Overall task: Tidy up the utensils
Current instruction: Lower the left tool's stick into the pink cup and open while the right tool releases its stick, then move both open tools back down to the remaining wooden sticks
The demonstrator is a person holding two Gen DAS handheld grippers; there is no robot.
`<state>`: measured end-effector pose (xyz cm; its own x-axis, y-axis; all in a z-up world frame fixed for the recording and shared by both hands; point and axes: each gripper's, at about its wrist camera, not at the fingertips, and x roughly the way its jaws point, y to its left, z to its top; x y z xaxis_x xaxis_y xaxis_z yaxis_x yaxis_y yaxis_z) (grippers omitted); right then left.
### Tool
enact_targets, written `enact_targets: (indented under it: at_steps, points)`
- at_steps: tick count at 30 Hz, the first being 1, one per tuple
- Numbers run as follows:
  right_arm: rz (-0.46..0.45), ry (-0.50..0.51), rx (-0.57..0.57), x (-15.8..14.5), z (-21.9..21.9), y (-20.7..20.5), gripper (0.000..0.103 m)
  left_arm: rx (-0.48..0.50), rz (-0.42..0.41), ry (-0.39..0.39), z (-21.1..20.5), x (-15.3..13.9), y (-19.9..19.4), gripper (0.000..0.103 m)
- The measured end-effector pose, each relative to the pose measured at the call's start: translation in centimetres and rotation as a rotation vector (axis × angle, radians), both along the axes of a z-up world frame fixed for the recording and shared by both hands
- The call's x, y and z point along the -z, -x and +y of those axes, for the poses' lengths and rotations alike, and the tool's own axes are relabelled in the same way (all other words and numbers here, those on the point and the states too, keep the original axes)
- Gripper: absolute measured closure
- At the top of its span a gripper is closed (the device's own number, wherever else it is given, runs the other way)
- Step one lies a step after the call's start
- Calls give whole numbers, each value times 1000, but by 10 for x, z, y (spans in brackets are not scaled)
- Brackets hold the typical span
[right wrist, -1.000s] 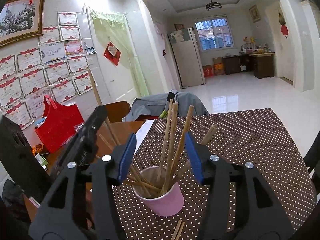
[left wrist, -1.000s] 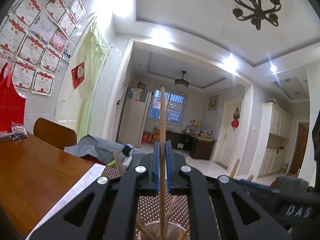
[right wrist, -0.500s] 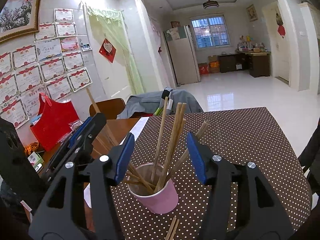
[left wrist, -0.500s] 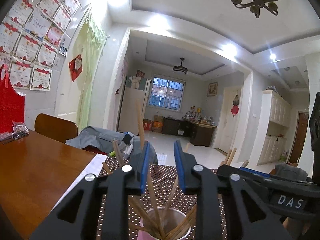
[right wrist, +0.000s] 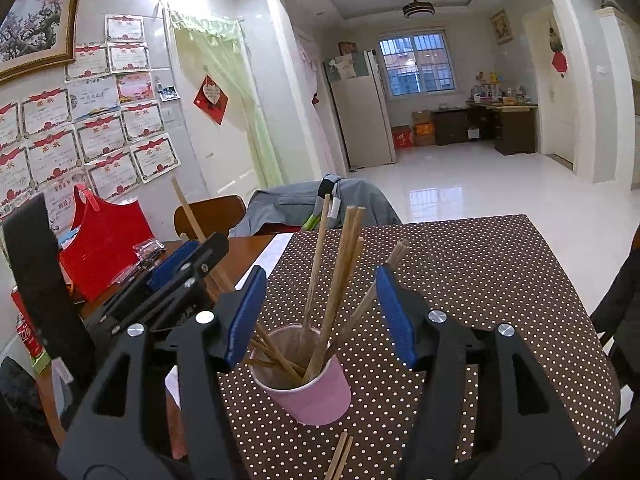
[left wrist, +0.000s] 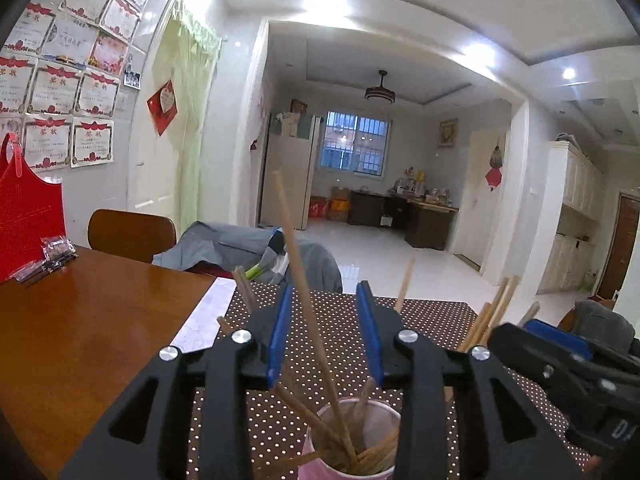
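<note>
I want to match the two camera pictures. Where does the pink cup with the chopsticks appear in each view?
Left wrist view: pink cup at bottom centre, below the blue pads.
Right wrist view: pink cup low at centre, between the blue pads.
Shared landmark: the barred window in the far room.

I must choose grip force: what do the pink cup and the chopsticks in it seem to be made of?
Pink cup: probably paper, matte, with a thin rolled rim and pale inside. Chopsticks: likely bamboo or wood, plain tan and unvarnished, with no shine.

Home dining room: fridge [right wrist: 362, 116], wall certificates [right wrist: 100, 136], dining table [left wrist: 80, 340].
</note>
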<state>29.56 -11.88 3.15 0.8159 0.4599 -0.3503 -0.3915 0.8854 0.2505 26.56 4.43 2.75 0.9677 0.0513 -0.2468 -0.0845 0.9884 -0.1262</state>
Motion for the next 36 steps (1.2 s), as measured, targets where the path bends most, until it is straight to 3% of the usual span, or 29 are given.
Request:
enact_targets:
  at_steps: [8,10,11,15,28,30,34,36]
  points:
    - [11,14,-5,4,4,-2,46,-15,83,23,3,2,-22,71]
    - [14,17,-3,5,5,-3,46,-17,86,21,4,3,-22,84]
    - [16,20,-4,6,6,-4,46,-14,88,22,3,2,-22,95]
    - [22,24,-1,8,5,-6,46,-2,112,16,4,3,-21,97]
    - [25,35,-9,6,5,-4,44,35,63,-12,-6,-4,5,95]
    - [19,42,-12,4,6,-1,44,36,72,-19,-6,-4,11,83]
    - [23,49,-11,4,4,7,44,45,71,-52,-7,-6,26,82]
    - [26,70,-14,6,3,13,44,49,82,-67,-7,-7,35,74]
